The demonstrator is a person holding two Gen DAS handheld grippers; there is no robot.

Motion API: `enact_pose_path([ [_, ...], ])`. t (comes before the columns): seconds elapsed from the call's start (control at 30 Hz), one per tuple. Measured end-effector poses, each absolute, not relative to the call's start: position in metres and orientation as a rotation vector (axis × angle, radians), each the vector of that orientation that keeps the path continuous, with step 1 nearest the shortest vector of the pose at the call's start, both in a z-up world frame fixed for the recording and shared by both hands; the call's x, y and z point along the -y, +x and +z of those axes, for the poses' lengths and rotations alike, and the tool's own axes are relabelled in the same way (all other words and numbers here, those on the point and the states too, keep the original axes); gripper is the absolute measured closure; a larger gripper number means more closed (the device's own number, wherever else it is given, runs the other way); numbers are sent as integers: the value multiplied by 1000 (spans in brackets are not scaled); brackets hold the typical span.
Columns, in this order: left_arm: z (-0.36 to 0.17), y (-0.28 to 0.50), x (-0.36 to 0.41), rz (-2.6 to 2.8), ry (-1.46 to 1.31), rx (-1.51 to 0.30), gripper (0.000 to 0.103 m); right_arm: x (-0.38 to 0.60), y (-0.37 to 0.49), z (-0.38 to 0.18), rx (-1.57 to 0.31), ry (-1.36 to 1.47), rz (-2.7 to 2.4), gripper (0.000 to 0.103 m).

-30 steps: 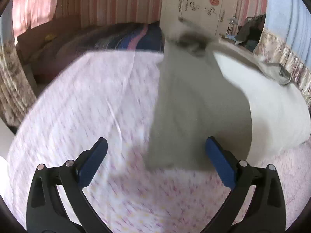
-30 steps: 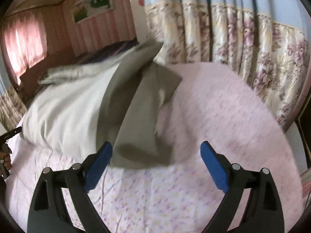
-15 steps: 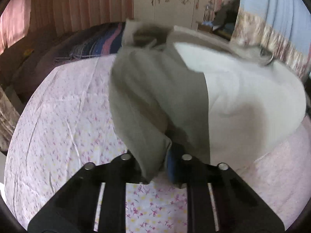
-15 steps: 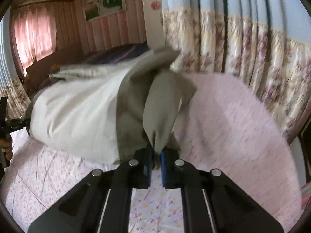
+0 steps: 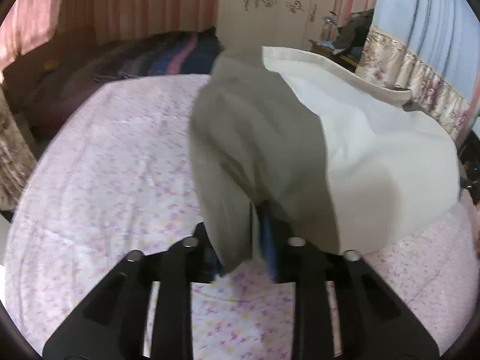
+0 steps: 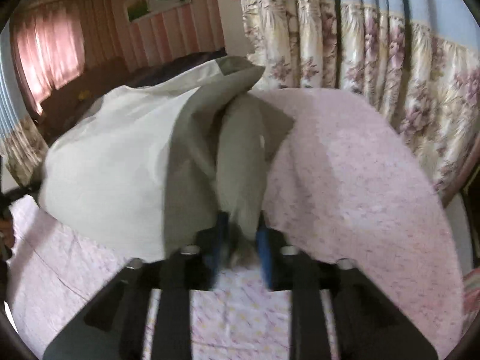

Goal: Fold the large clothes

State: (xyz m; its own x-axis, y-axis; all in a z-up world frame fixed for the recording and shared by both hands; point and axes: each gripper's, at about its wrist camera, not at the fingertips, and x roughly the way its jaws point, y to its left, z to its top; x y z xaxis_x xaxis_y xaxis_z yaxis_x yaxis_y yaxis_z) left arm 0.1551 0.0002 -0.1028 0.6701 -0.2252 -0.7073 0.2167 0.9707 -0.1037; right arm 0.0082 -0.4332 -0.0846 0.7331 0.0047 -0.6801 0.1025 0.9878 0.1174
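A large garment with a white body (image 5: 375,156) and grey-olive sleeves lies across the bed. In the left wrist view my left gripper (image 5: 249,240) is shut on the end of a grey sleeve (image 5: 240,150), lifted off the sheet. In the right wrist view my right gripper (image 6: 240,240) is shut on the other grey sleeve (image 6: 240,156), with the white body (image 6: 114,162) stretching to the left. The pinched fabric hides most of the blue pads.
The bed has a pink flowered sheet (image 5: 105,165). A dark striped blanket (image 5: 156,57) lies at the far end, a white wardrobe (image 5: 270,6) behind. Flowered curtains (image 6: 375,60) hang along the bed's right side.
Both grippers were open a second ago, then closed on the sleeve ends. Since then both have lifted the sleeves and the garment has bunched up.
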Motion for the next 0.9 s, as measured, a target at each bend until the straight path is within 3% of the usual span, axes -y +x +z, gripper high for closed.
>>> enact_pose_path([
  [0.07,-90,151,-1,-205,59,-781,49,430,-3,-62,-706,80,-80,55],
  [0.13,-69,148,-10,-161,85,-717,30,430,-12,-34,-631,48,-122,37],
  [0.3,-8,158,5,-199,64,-592,9,411,10,12,-515,173,-9,21],
  [0.43,-8,190,54,-290,65,-625,6,363,81,1,-608,204,54,18],
  [0.7,-81,290,146,-286,142,-870,3,318,218,-74,-949,109,32,18],
  [0.9,-92,362,146,-176,119,-926,3,324,285,-83,-961,22,-23,9],
])
